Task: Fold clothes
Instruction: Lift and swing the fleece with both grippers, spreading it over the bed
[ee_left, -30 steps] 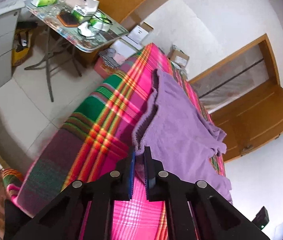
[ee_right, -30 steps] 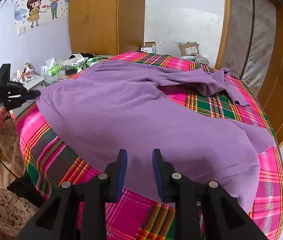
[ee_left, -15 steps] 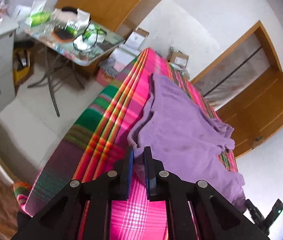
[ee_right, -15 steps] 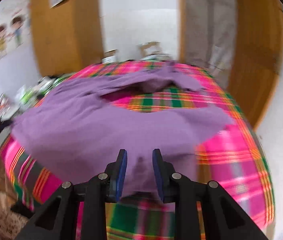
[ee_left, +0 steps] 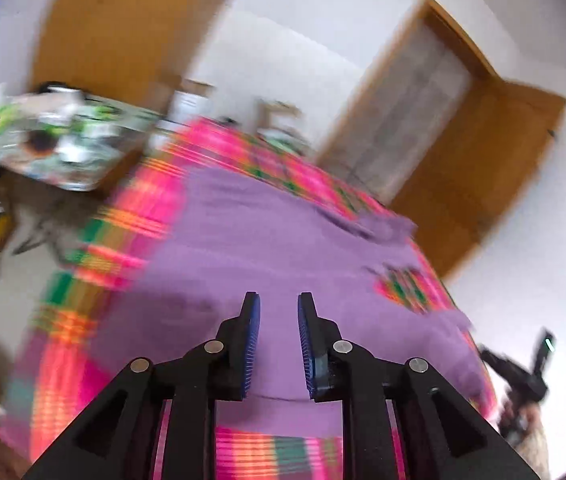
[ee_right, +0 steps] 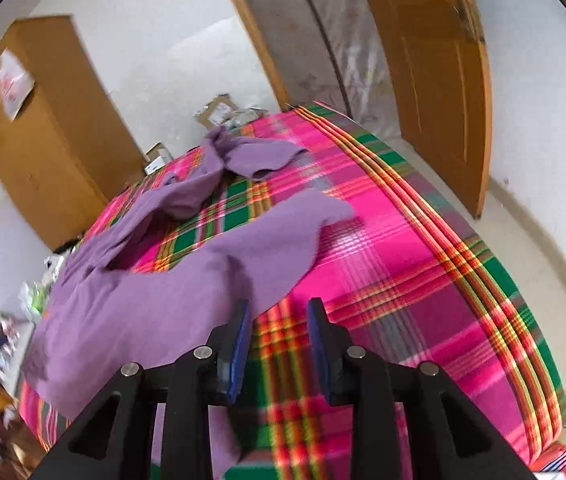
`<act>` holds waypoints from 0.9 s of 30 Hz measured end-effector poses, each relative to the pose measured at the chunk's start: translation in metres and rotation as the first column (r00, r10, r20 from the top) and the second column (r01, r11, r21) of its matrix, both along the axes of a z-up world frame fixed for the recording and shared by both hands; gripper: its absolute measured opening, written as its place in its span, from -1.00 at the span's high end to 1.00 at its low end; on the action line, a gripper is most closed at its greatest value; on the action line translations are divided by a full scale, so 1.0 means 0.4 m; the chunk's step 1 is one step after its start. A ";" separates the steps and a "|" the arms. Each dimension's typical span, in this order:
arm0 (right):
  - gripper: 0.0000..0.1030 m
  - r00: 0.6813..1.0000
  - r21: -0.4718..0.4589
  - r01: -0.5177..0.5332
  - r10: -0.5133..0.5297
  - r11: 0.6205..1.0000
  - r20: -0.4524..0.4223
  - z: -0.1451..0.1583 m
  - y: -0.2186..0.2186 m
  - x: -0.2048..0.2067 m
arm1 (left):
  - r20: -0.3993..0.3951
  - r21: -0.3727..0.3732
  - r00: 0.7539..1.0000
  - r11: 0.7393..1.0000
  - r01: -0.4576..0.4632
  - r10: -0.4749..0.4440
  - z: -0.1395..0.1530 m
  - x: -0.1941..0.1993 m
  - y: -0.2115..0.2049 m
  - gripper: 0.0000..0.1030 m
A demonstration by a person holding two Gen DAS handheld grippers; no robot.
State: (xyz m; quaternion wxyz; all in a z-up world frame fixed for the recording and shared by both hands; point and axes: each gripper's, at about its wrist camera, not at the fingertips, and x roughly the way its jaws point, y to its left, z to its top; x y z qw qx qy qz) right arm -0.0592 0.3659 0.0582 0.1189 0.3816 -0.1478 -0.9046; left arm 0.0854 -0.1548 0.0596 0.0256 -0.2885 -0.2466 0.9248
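purple sweater [ee_right: 187, 280] lies spread on the plaid bed [ee_right: 423, 264], sleeves pointing toward the far door (left view blurred); left gripper [ee_left: 279, 312] and right gripper [ee_right: 277, 316] both gape empty above it.

bed [ee_right: 423, 280] | pink-green plaid cover | purple garment [ee_right: 187, 280] spread on it, one sleeve bunched at far end

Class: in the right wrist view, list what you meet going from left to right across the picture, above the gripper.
Wardrobe → purple garment → plaid bedcover → door.
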 end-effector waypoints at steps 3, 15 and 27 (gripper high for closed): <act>0.31 1.000 -0.023 -0.023 0.023 0.999 0.010 -0.011 0.008 -0.042 | 0.020 -0.021 0.991 0.991 0.131 -0.131 -0.007 -0.072 0.093 0.61; 0.28 0.993 -0.032 -0.096 0.098 0.995 0.059 -0.042 -0.006 -0.179 | 0.140 -0.056 0.844 0.847 0.529 -0.518 -0.079 -0.261 0.410 0.53; 0.91 0.997 -0.006 0.000 0.000 1.000 -0.083 0.042 0.080 -0.125 | 0.205 -0.020 0.803 0.818 0.575 -0.560 -0.130 -0.315 0.506 0.53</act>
